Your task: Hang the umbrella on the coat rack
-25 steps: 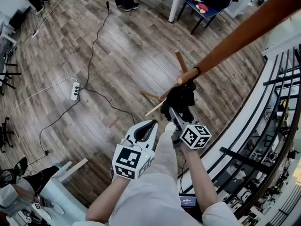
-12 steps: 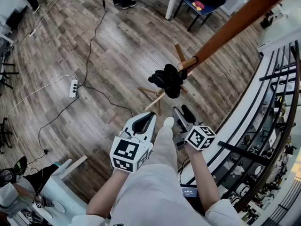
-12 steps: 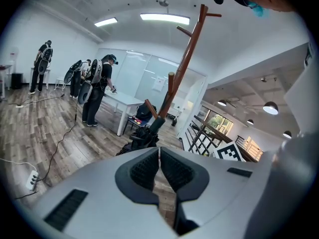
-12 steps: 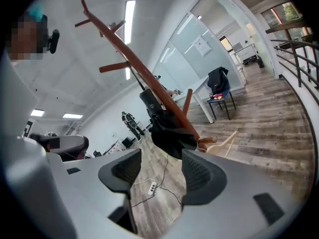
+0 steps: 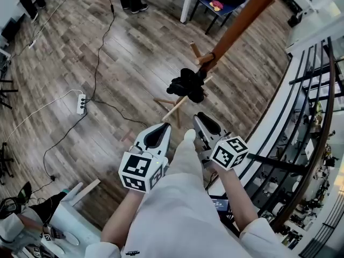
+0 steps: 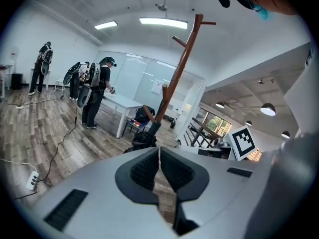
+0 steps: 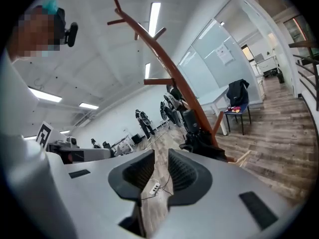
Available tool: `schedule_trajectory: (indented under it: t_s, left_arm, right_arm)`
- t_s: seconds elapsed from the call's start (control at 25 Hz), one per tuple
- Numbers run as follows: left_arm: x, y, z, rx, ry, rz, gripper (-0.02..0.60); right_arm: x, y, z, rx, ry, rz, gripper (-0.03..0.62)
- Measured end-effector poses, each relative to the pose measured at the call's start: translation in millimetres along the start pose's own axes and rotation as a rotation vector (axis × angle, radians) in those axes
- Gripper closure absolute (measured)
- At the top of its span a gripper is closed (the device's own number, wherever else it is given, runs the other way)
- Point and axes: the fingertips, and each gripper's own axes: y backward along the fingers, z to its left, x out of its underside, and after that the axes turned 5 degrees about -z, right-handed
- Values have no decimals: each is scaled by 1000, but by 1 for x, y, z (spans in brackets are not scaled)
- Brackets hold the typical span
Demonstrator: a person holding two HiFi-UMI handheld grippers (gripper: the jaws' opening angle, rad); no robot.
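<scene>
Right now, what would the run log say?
umbrella: hanging on rack | left fingers: shut, empty | right fingers: just closing, empty

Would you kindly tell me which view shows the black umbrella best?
The head view: the whole umbrella shows from above, unobstructed, hanging on the coat rack. The left gripper view shows the umbrella small and partly hidden low in the frame. The right gripper view shows the umbrella larger, but its lower part is also cut off.

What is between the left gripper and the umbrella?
Just air: in the head view only floor and a pale rack foot, lower down, show between the left gripper and umbrella.
</scene>
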Motion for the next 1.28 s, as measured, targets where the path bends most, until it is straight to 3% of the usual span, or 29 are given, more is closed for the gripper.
schedule_trajectory:
  t_s: [0.28,0.44,0.76,0.96,1.28]
  left_arm:
    - [9,36,-9,22,-16,-38,552]
    - [9,53,-12,17,-37,-61,552]
    - [-17,78,-29,43,-84,-109,552]
    - [-31,93,-42,81,-114,-141,552]
    - [-26,98,-51,87,-111,-146,552]
  right_arm:
    - [-11,33,64,-43,206,-33,490]
    - [-21,48,89,-74,269,-72,493]
    - [-30,59,135,-109,415,-65,493]
    - [-27,63,161,-126,413,-88,502]
    - [-17,72,164,-114,390,-102,510]
